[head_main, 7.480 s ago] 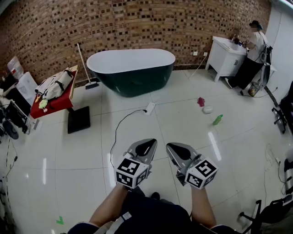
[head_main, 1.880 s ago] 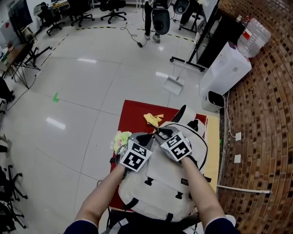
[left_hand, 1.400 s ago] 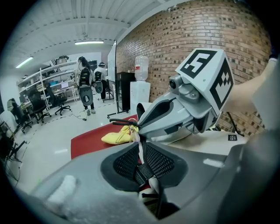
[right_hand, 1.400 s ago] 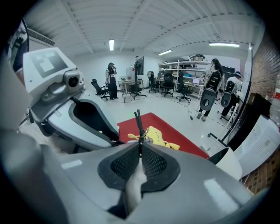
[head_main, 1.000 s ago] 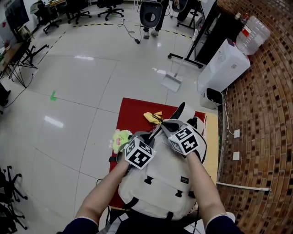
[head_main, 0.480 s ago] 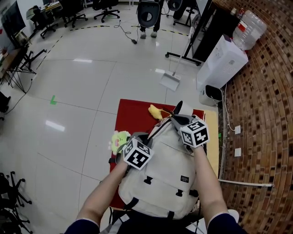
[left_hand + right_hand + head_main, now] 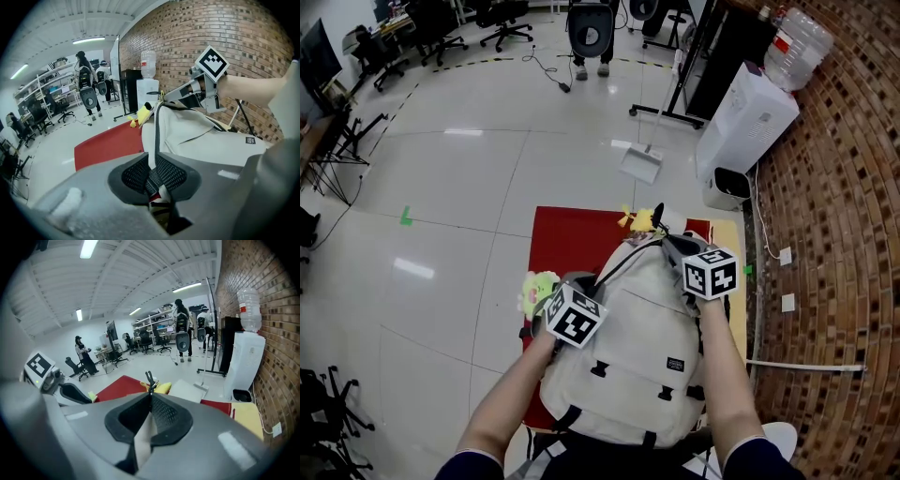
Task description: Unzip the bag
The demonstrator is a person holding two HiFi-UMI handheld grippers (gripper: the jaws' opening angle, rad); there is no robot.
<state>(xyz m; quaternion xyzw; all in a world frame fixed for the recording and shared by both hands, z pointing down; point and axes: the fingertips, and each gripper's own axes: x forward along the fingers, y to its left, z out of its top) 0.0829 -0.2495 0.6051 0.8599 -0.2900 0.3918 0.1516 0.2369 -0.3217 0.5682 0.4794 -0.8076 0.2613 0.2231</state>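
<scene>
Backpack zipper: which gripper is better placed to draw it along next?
Right. The right gripper is shut on the zipper pull at the top of the backpack; the left gripper clamps the bag's edge, anchoring it.

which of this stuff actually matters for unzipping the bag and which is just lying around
For the job:
- bag
- zip pull, pinched by the right hand-held gripper
- left hand-held gripper, clamped on the bag's edge

Just lying about:
- yellow toy
- green toy
- dustpan
- water dispenser
</scene>
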